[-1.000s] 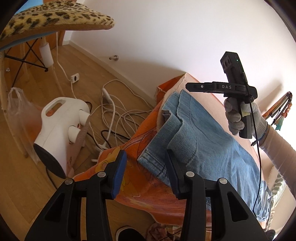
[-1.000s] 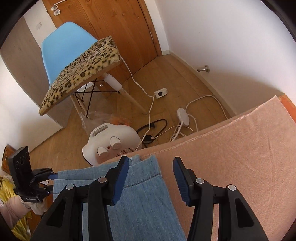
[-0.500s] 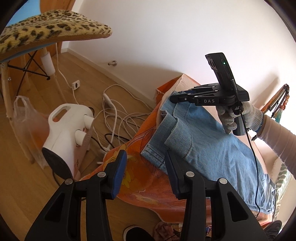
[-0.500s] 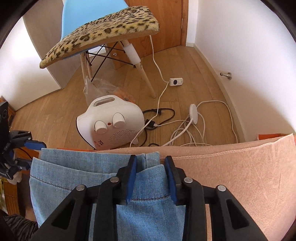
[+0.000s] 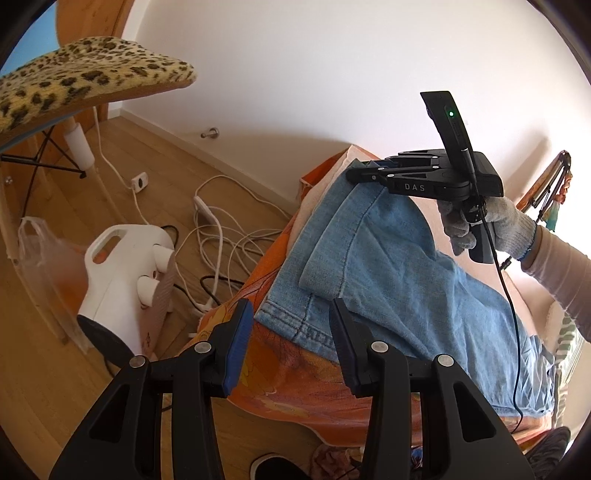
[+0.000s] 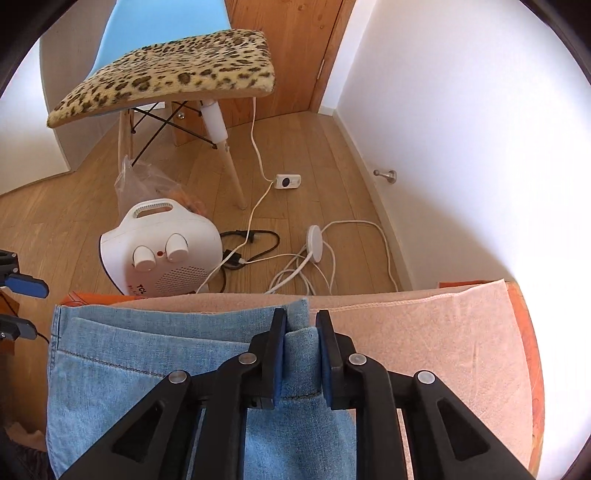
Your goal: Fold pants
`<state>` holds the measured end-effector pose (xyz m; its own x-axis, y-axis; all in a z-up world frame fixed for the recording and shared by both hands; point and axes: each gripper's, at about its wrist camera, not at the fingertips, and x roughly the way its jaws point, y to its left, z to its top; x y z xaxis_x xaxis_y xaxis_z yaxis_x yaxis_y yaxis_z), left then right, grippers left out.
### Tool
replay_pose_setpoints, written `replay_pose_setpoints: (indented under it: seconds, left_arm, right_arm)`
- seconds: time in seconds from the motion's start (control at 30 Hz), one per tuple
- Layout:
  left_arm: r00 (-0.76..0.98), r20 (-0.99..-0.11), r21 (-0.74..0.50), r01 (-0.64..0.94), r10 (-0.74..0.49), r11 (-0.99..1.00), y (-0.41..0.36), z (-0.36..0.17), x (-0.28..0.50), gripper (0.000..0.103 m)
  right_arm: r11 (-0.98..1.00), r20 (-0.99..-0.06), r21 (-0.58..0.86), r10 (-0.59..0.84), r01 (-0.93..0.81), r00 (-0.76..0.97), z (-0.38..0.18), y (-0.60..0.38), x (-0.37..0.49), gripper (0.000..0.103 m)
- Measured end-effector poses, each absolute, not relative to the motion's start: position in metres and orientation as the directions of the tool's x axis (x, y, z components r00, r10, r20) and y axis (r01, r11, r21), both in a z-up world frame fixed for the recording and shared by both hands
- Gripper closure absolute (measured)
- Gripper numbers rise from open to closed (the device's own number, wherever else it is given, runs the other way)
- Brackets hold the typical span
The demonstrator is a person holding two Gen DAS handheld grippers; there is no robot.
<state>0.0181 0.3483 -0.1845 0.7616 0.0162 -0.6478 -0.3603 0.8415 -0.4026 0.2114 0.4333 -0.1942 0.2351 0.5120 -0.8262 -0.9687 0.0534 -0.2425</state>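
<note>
Room surroundings: floor items and furniture.
White fan heater (image 6: 162, 247) with two dials stands on the wooden floor (image 6: 314, 147), beside a clear plastic bag (image 6: 147, 184); white cables (image 6: 317, 254) and a black cable (image 6: 258, 243) lie nearby. A leopard-print cushion (image 6: 173, 74) tops a blue chair (image 6: 147, 26). Peach towel (image 6: 424, 332) over orange sheet (image 5: 295, 384).

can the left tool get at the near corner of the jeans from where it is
Probably yes. The left tool is open with the hemmed corner of the jeans just ahead of its tips, nothing between. The right tool, shut on the far corner, is well clear.
</note>
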Motion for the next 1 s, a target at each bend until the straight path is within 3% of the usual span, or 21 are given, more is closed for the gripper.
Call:
replay_pose_setpoints:
  seconds: [0.1, 0.13, 0.3, 0.37, 0.5, 0.57, 0.6, 0.63, 0.67, 0.73, 0.8, 0.93, 1.0]
  left_arm:
    - [0.765, -0.643, -0.432, -0.323, -0.036, 0.842, 0.342, -0.184, 0.029, 0.062]
    - [0.761, -0.647, -0.437, -0.314, -0.051, 0.843, 0.339, -0.184, 0.034, 0.062]
    - [0.730, -0.674, -0.464, -0.298, -0.113, 0.834, 0.326, -0.193, 0.060, 0.062]
    - [0.734, -0.667, -0.500, -0.311, -0.130, 0.808, 0.326, -0.193, 0.065, 0.062]
    - [0.733, -0.672, -0.503, -0.348, -0.105, 0.791, 0.323, -0.192, 0.069, 0.062]
    - [0.736, -0.671, -0.502, -0.362, -0.089, 0.785, 0.322, -0.191, 0.070, 0.062]
    - [0.741, -0.667, -0.502, -0.370, -0.077, 0.782, 0.322, -0.191, 0.070, 0.062]
    - [0.745, -0.664, -0.500, -0.380, -0.063, 0.779, 0.322, -0.191, 0.071, 0.062]
    - [0.748, -0.662, -0.497, -0.386, -0.052, 0.777, 0.322, -0.190, 0.071, 0.064]
    - [0.753, -0.657, -0.482, -0.393, -0.026, 0.783, 0.321, -0.187, 0.072, 0.084]
    - [0.776, -0.629, -0.509, -0.374, -0.039, 0.776, 0.321, -0.185, 0.069, 0.094]
    - [0.800, -0.599, -0.502, -0.357, -0.019, 0.788, 0.315, -0.178, 0.064, 0.097]
    - [0.808, -0.589, -0.501, -0.358, -0.007, 0.788, 0.315, -0.176, 0.059, 0.098]
  right_arm:
    - [0.088, -0.815, -0.154, 0.552, -0.984, 0.177, -0.181, 0.424, 0.222, 0.050]
    - [0.103, -0.811, -0.116, 0.565, -0.988, 0.155, -0.178, 0.420, 0.229, 0.044]
    - [0.209, -0.834, 0.067, 0.548, -0.976, 0.060, -0.182, 0.406, 0.274, 0.043]
    - [0.244, -0.852, 0.148, 0.524, -0.958, 0.002, -0.195, 0.404, 0.291, 0.039]
    - [0.277, -0.880, 0.155, 0.476, -0.948, -0.005, -0.215, 0.397, 0.302, 0.039]
    - [0.263, -0.876, 0.214, 0.478, -0.941, -0.065, -0.222, 0.395, 0.302, 0.047]
    - [0.255, -0.876, 0.219, 0.477, -0.942, -0.075, -0.225, 0.395, 0.302, 0.062]
    - [0.246, -0.873, 0.216, 0.482, -0.945, -0.074, -0.224, 0.394, 0.299, 0.071]
    - [0.238, -0.870, 0.202, 0.488, -0.950, -0.062, -0.222, 0.394, 0.296, 0.072]
    - [0.225, -0.862, 0.166, 0.505, -0.960, -0.031, -0.216, 0.390, 0.291, 0.087]
    - [0.223, -0.855, 0.145, 0.518, -0.964, -0.009, -0.208, 0.386, 0.289, 0.090]
    - [0.207, -0.845, 0.072, 0.532, -0.976, 0.051, -0.190, 0.378, 0.280, 0.103]
    - [0.199, -0.835, 0.060, 0.547, -0.978, 0.060, -0.180, 0.376, 0.276, 0.103]
